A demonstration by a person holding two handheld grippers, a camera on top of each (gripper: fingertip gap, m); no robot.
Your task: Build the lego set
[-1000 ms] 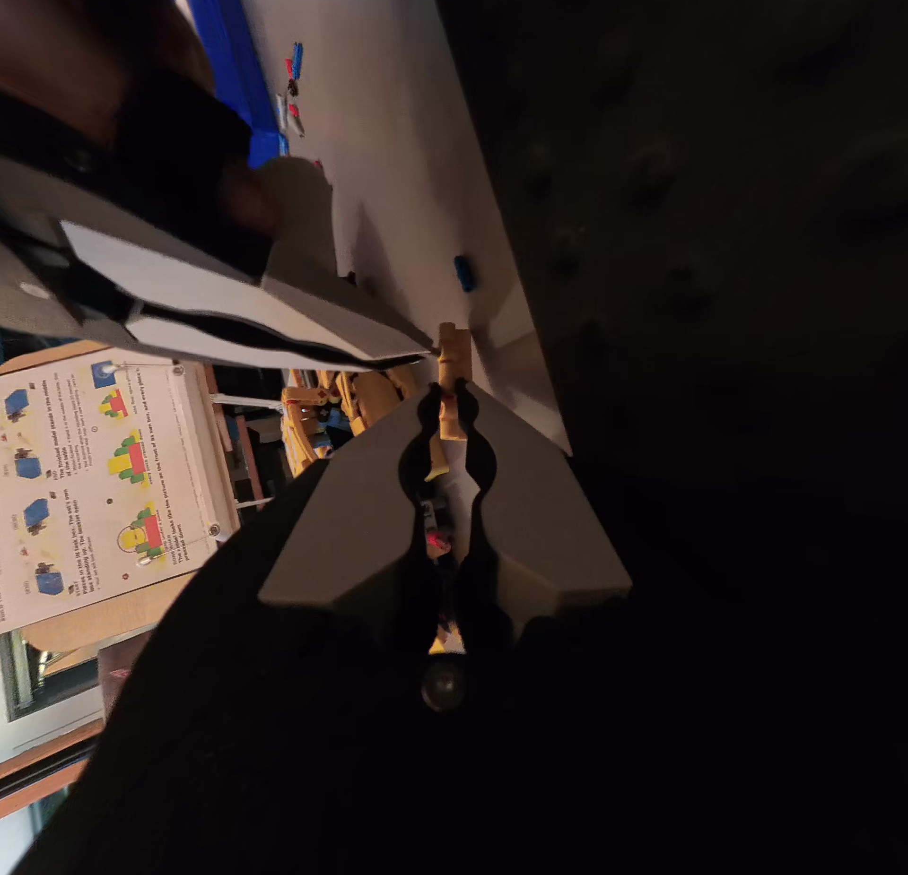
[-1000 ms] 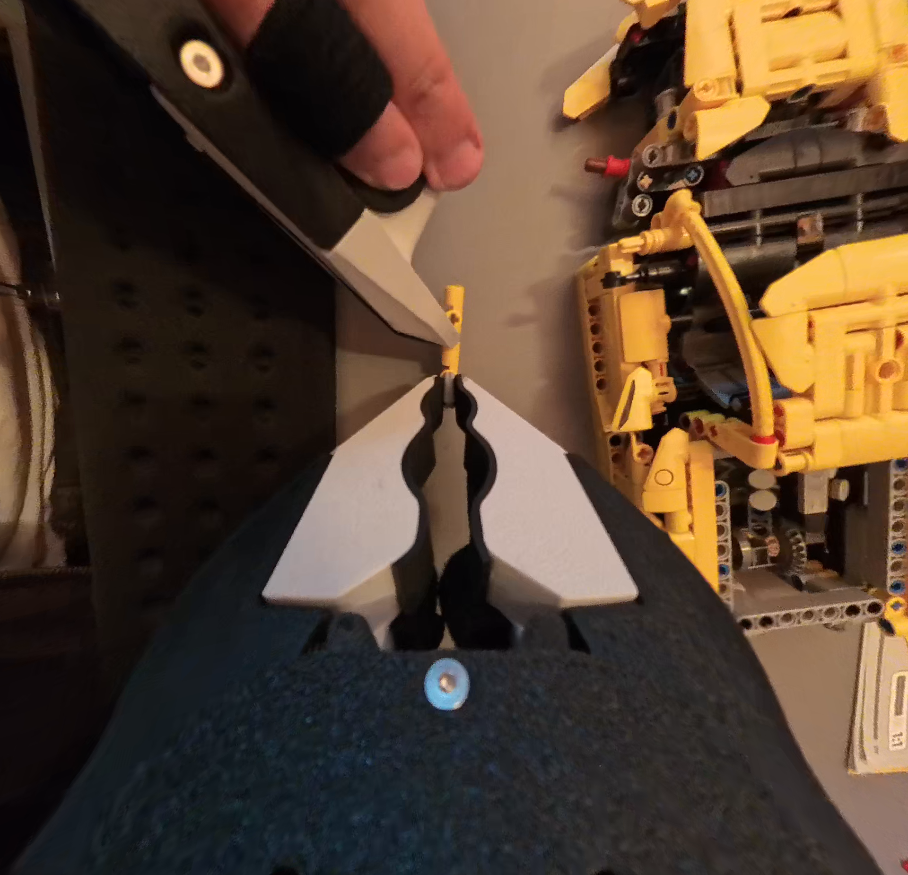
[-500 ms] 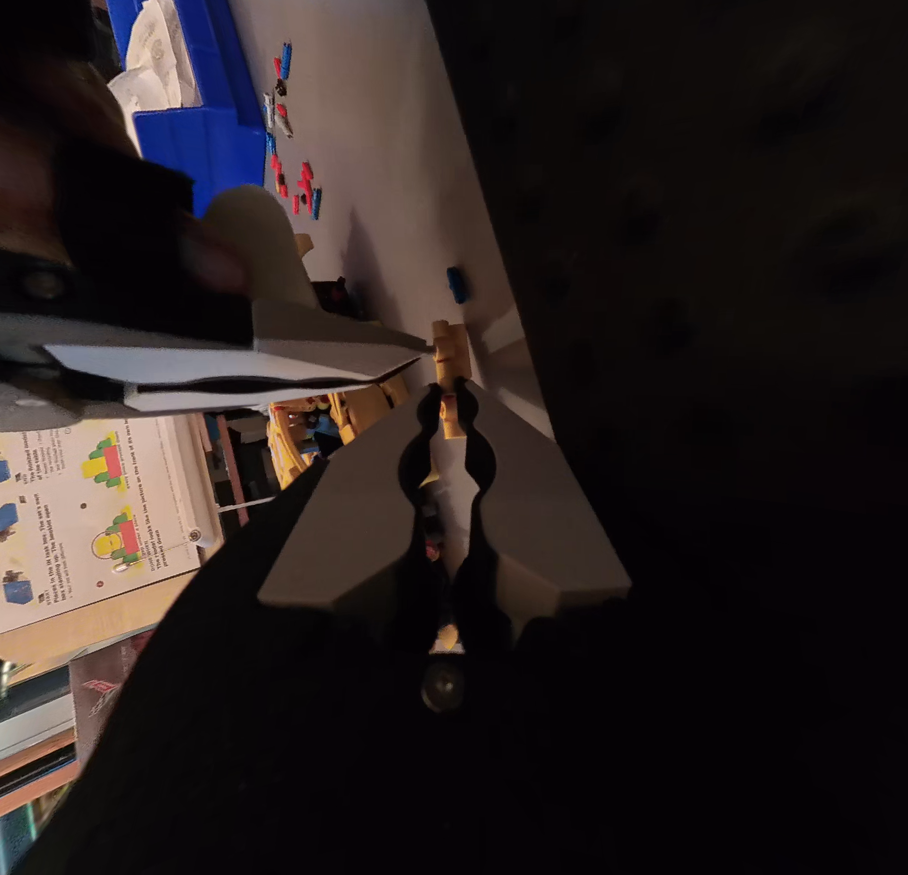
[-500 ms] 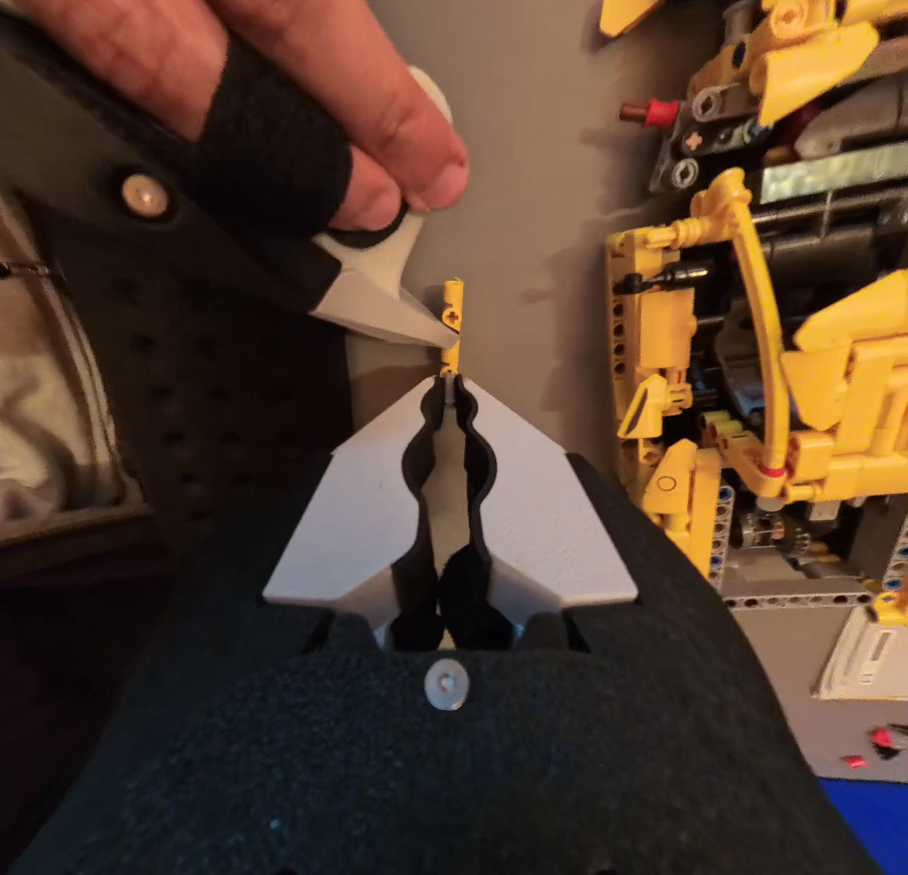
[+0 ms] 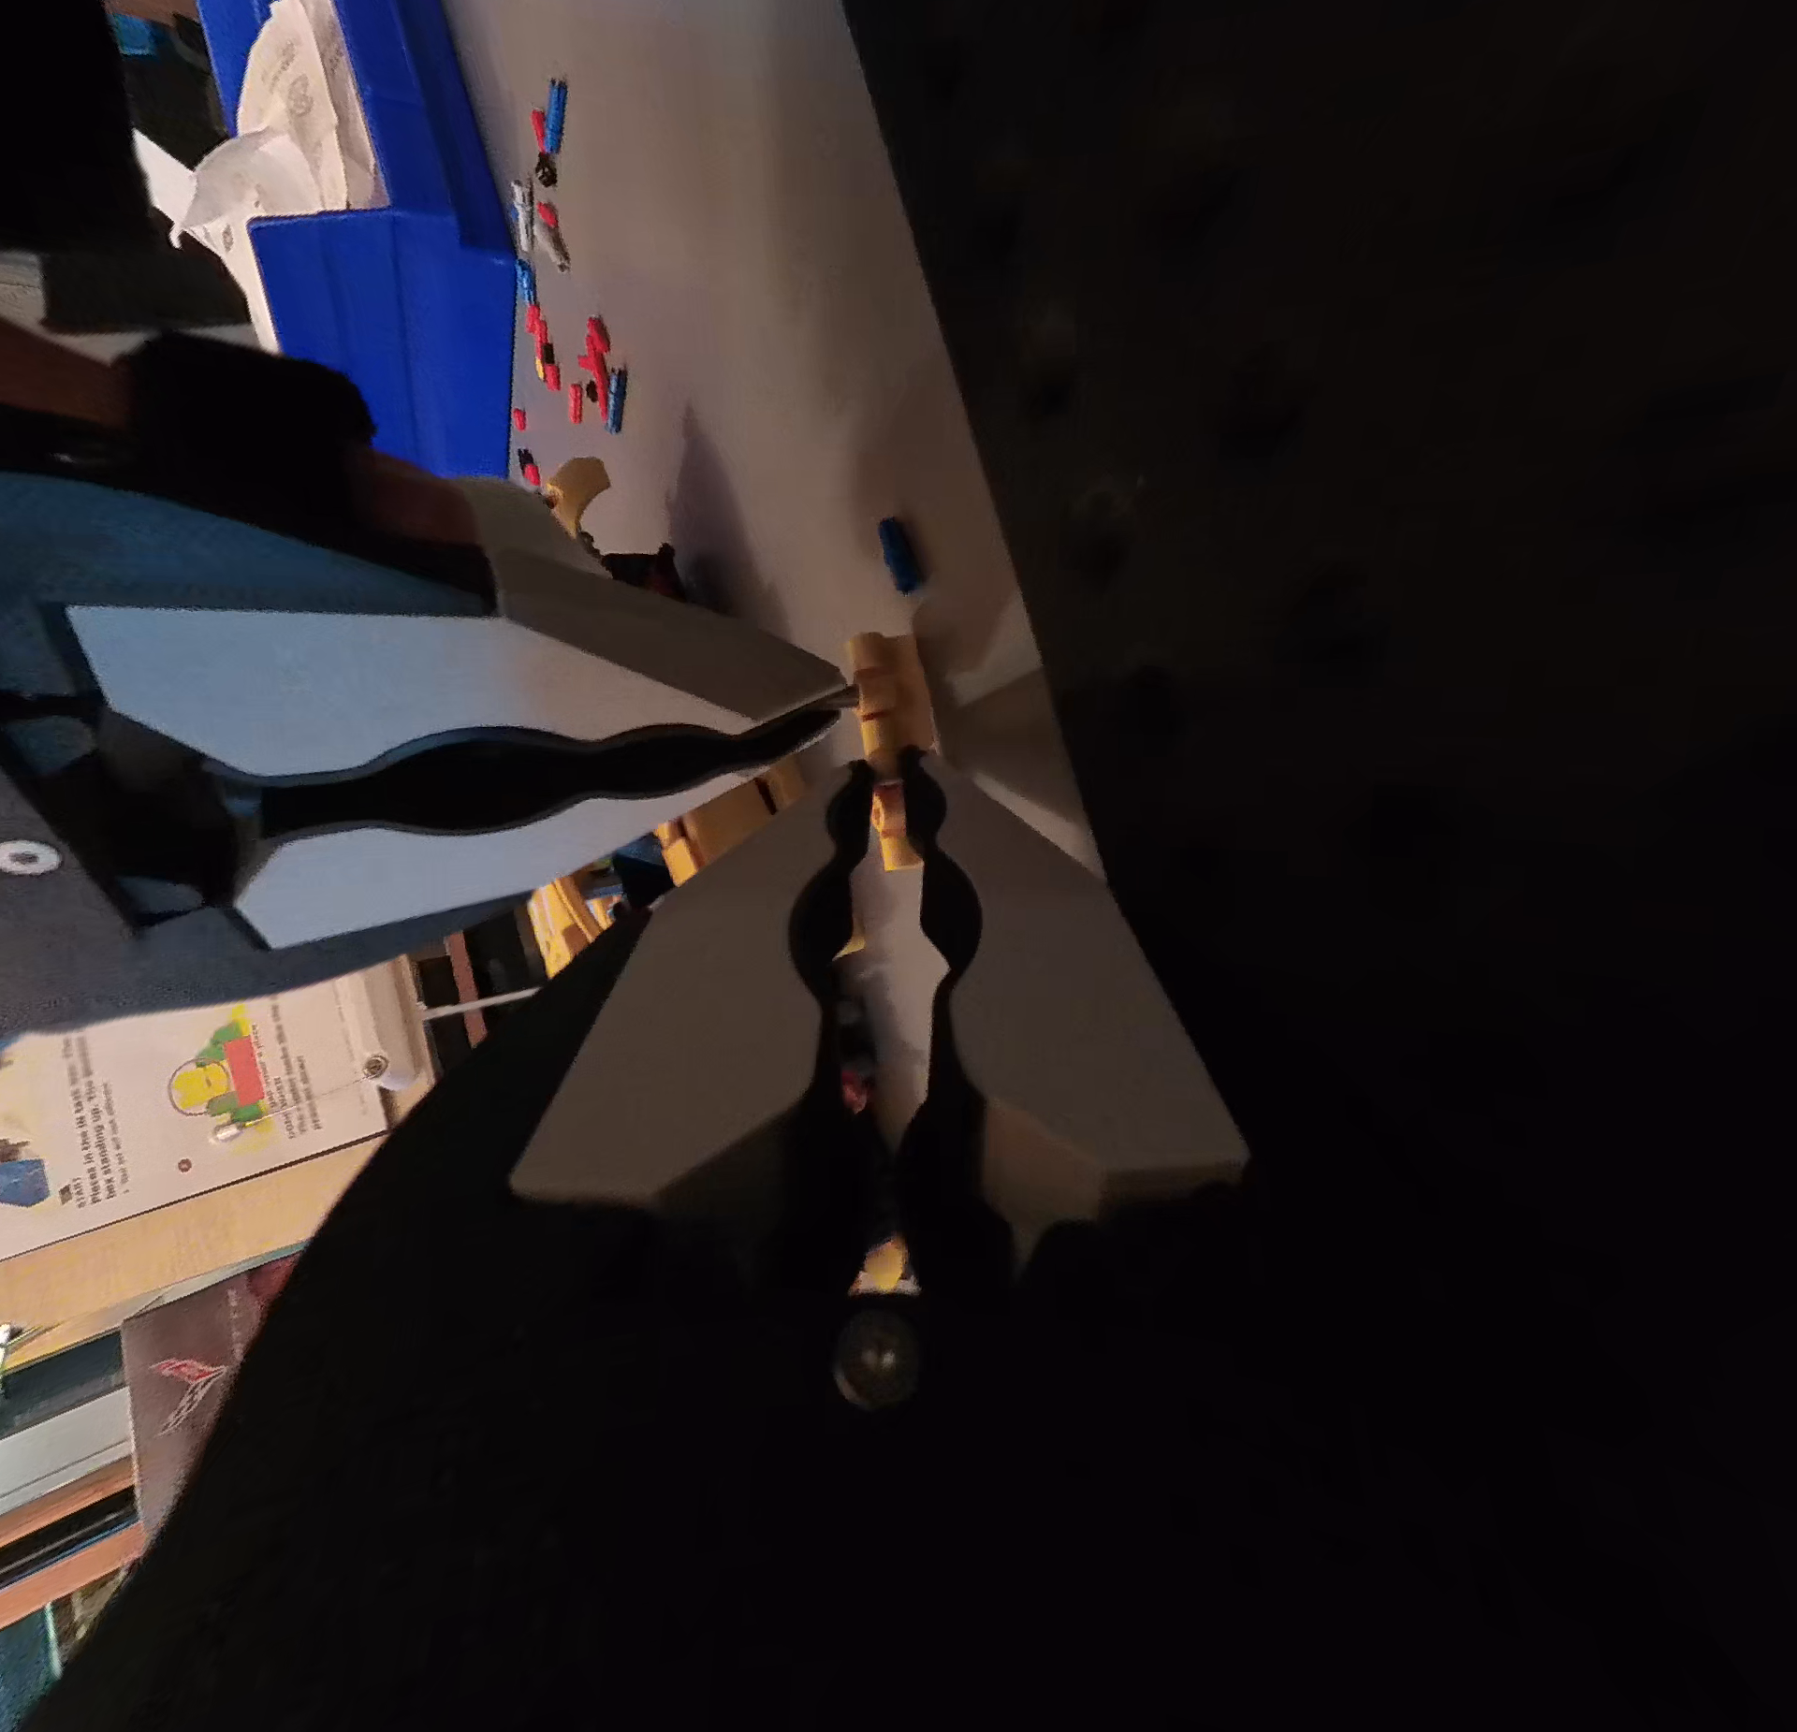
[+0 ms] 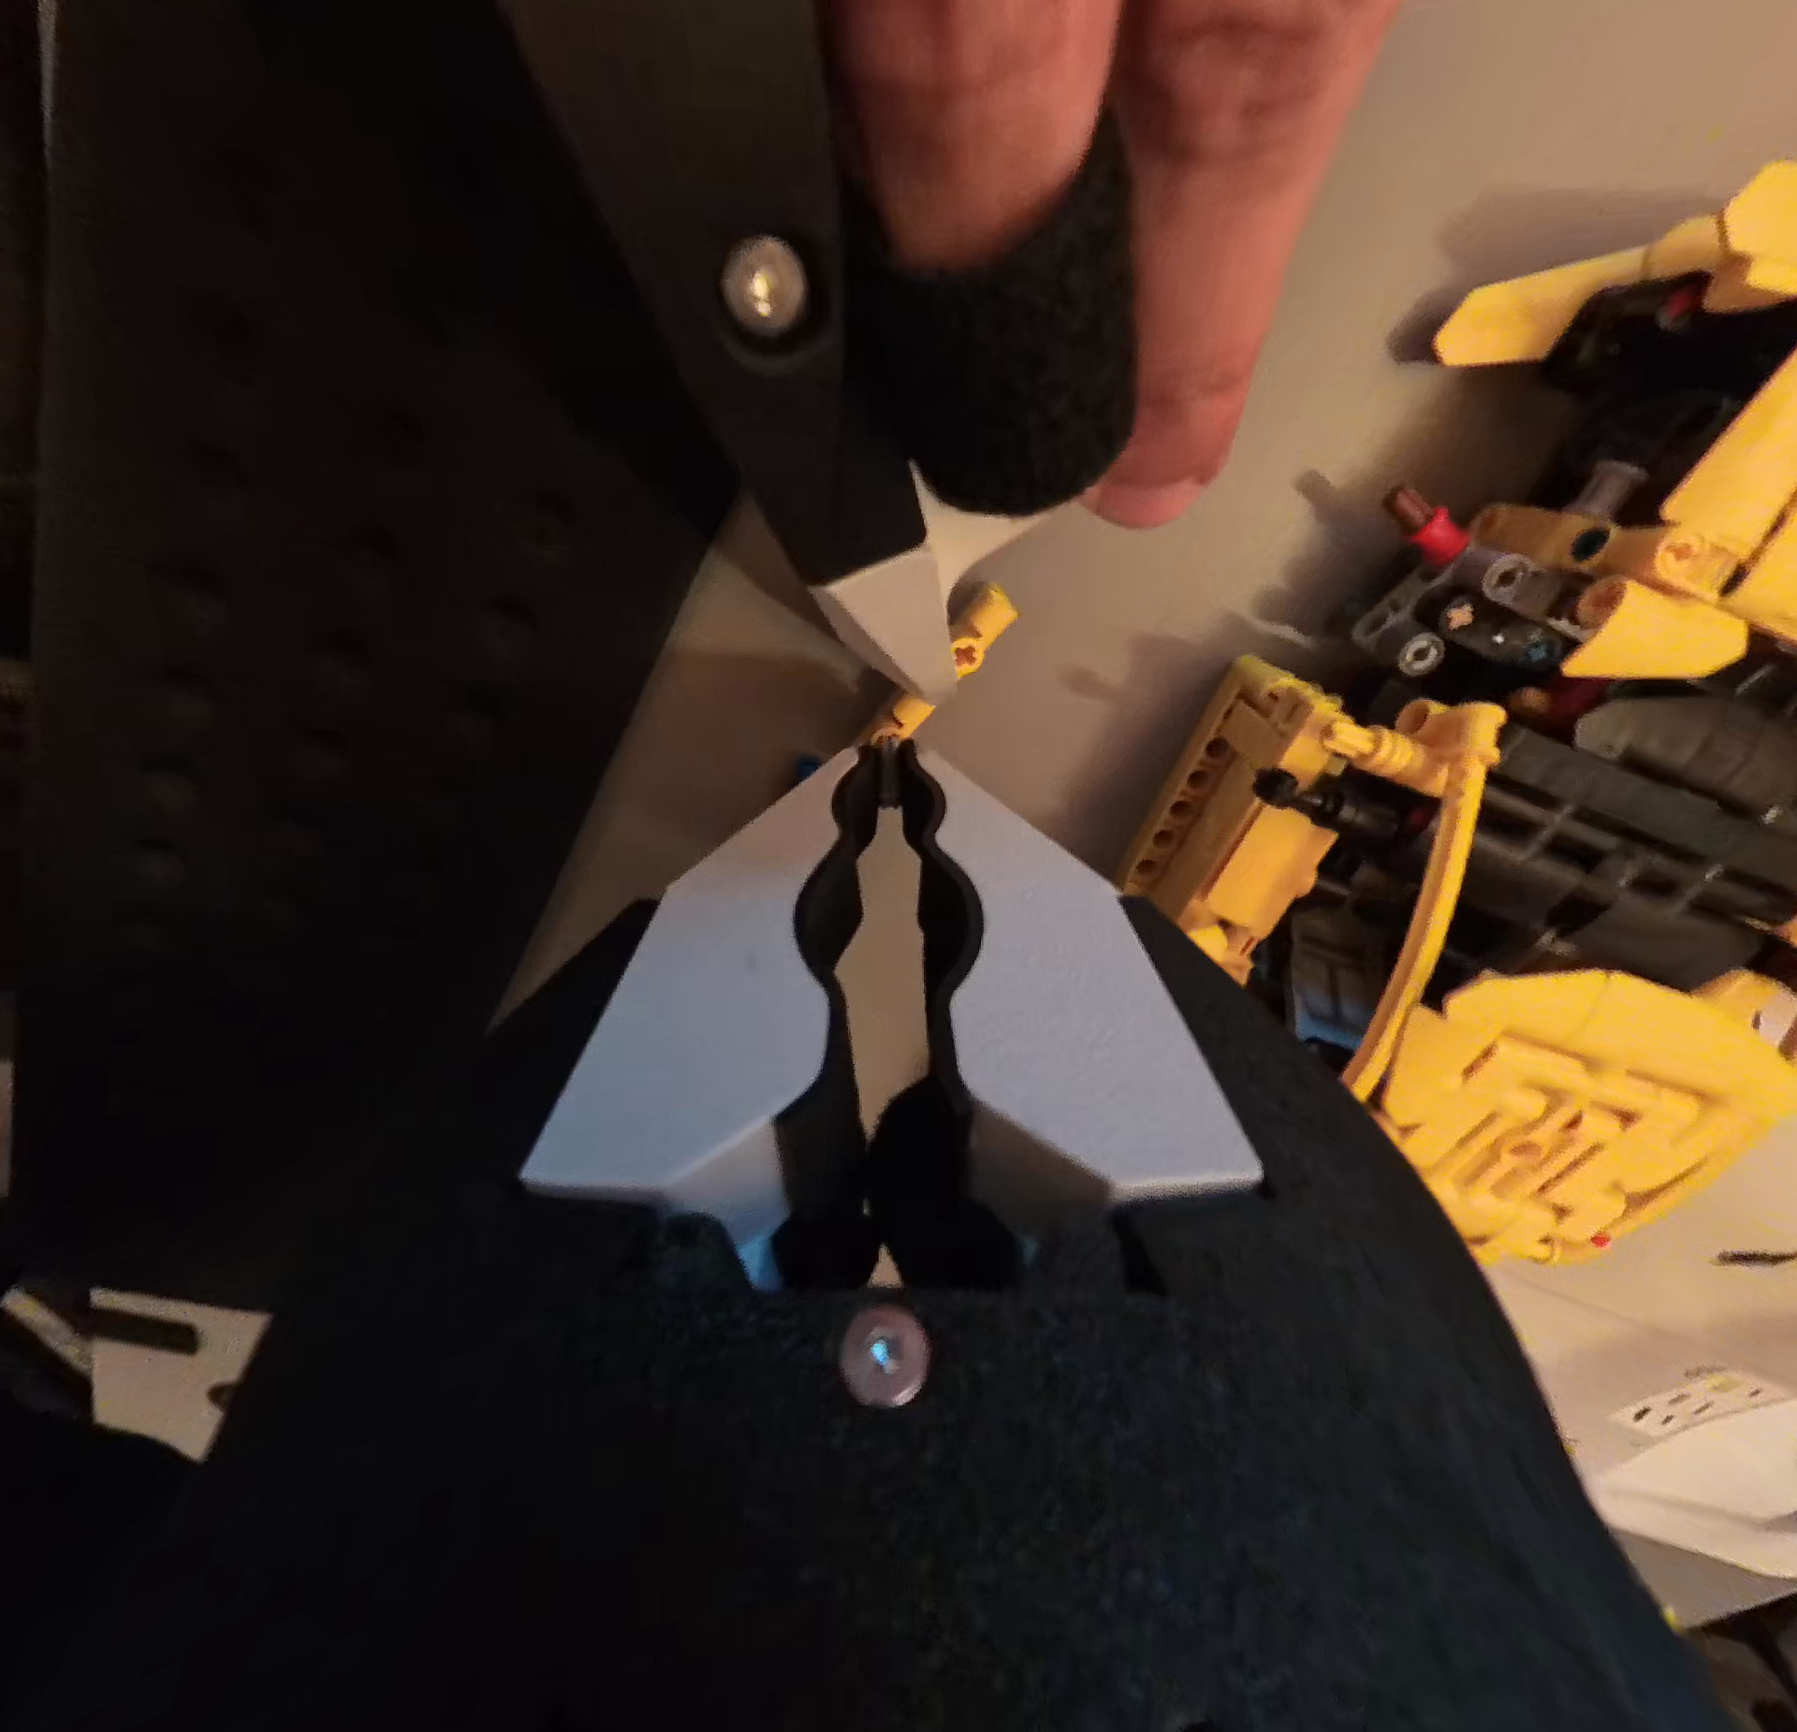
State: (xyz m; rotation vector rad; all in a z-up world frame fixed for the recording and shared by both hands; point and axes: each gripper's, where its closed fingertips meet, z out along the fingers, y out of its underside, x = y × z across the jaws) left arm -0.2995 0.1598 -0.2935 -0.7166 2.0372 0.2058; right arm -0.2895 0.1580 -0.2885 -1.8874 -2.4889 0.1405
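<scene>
Left tongs [image 5: 883,762] pinching yellow connector [image 5: 890,703], right tongs [image 6: 887,762] gripping its pin

Both views are dim and warm-toned. In the left wrist view the whole right half sinks into near-black, and the gripper body at the bottom is only a dark silhouette; the pale table [image 5: 739,256] catches soft light and carries a faint triangular shadow, while the blue bin [image 5: 389,305] shows grainy colour noise. The right wrist view is a little brighter: the hand [image 6: 1118,130] at the top is close and blurred, the yellow lego model [image 6: 1459,908] is soft and smeared, casting dull shadows leftward. Straight edges bow toward the frame borders from the wide lens.
</scene>
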